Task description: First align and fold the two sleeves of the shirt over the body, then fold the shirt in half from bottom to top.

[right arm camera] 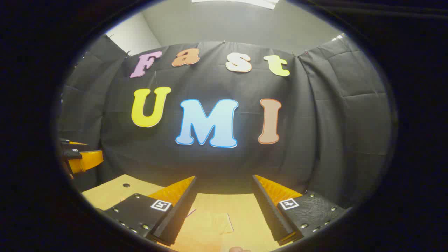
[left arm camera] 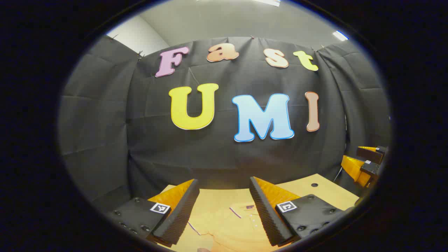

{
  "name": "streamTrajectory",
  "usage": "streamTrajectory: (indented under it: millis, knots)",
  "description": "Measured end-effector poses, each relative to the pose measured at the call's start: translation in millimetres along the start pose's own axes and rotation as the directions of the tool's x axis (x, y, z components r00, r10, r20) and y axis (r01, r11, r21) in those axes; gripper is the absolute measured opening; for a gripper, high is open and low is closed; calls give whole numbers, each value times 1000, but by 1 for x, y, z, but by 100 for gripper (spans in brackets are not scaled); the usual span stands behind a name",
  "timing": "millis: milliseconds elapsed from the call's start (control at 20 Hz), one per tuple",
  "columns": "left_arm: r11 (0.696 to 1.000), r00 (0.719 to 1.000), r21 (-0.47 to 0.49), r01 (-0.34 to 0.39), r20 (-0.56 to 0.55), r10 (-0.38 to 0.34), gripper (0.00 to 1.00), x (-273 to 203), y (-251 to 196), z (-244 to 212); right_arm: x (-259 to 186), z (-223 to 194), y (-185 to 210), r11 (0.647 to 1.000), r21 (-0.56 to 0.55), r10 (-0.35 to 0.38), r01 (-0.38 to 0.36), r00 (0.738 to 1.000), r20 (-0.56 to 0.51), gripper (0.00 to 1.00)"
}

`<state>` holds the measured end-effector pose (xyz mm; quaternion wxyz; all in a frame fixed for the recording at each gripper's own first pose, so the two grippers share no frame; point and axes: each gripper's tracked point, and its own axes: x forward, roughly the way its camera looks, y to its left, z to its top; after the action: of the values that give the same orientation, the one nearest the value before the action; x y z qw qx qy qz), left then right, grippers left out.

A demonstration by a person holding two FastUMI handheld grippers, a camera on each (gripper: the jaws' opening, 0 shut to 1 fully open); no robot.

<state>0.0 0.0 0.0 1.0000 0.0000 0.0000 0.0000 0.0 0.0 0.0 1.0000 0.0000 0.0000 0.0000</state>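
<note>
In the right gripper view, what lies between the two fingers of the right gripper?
In the right gripper view, the open right gripper frames one sleeve of the light yellow shirt, lying flat on the wooden table. Nothing is gripped.

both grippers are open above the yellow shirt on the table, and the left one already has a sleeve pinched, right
Not quite. The left gripper holds nothing: the left gripper view shows it open above the yellow shirt on the table. The right gripper is open too.
</note>
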Motion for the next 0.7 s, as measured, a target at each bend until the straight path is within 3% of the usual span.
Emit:
streamTrajectory:
  millis: [700]
  knots:
    - [1000, 1000, -1, -17, -10, 17, 94, 14, 2, -6, 31, -42, -9, 1000, 5, 9, -9, 994, -109, 96]
